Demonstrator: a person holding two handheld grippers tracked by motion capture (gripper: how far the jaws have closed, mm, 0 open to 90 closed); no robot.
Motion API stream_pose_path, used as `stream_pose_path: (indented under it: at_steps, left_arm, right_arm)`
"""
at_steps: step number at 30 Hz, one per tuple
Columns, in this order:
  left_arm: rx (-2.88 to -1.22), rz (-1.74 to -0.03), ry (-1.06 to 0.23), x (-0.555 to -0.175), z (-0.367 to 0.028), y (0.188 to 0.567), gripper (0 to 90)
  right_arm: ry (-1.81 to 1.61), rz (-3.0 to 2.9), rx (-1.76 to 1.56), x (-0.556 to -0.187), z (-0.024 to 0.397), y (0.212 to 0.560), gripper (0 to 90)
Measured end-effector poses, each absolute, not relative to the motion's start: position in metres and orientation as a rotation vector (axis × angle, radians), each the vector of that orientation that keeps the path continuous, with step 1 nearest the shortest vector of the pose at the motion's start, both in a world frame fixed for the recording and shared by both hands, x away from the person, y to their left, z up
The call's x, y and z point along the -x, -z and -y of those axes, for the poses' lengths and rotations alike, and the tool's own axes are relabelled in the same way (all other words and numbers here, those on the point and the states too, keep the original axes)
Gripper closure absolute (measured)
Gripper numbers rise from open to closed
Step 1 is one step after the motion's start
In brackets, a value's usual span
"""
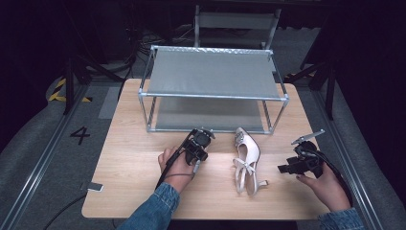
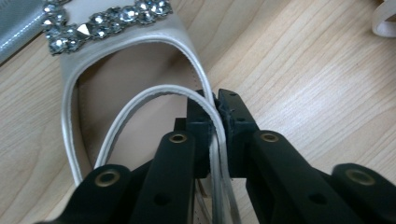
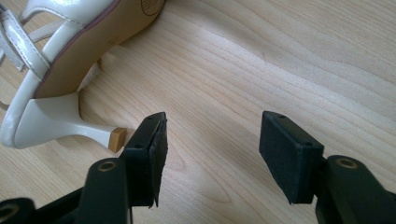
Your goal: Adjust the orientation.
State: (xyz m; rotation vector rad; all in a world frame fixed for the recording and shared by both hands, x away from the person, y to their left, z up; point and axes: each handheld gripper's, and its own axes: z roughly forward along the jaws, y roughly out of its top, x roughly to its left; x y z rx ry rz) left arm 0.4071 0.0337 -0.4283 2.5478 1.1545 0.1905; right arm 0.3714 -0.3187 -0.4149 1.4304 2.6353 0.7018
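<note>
The white high-heeled sandal (image 1: 246,160) lay on its side on the wooden tabletop (image 1: 124,143), in front of the grey metal shoe rack (image 1: 213,72), with its rhinestone-trimmed toe (image 2: 105,21) towards the rack and its slim heel (image 3: 70,126) towards the person. In the left gripper view the left tool (image 2: 215,105) was clenched on the sandal's thin white strap (image 2: 140,105), which ran up between the two black pads and curved away over the pale insole; the side edge of the shoe was pinched there as well. In the high view that tool (image 1: 200,140) sat just left of the sandal, near the lower shelf of the rack, carried by a hand (image 1: 176,165) in a denim sleeve (image 1: 155,206). The right tool (image 3: 212,140) stood released, its pads well apart over bare wood, with the tan heel tip (image 3: 116,139) just beside the one pad and not touching it. In the high view the right tool (image 1: 285,168) rested to the right of the sandal, near the tabletop's right edge, pointing towards the shoe. A small grey card-like object (image 1: 95,187) lay at the left front corner of the tabletop
</note>
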Motion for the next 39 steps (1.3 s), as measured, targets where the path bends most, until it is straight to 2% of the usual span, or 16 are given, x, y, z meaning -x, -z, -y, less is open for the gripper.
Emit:
stream_pose_path:
  at_steps: [17,24,33,39]
  left_arm:
    - [-2.409,-1.16,-0.327,-0.41,-0.058,0.397,85.3]
    - [-2.362,-1.175,-0.397,-0.426,-0.058,0.395,85.2]
    - [-2.34,-1.172,-0.551,-0.452,-0.059,0.402,85.1]
    - [-2.349,-1.189,-0.545,-0.468,-0.06,0.41,85.1]
  right_arm:
    - [-0.713,-2.61,-1.437,-0.373,0.325,0.41,42.1]
    - [-0.716,-2.615,-1.433,-0.373,0.323,0.409,42.0]
    - [-0.713,-2.623,-1.43,-0.374,0.324,0.412,42.1]
    - [-0.711,-2.625,-1.432,-0.375,0.323,0.413,42.0]
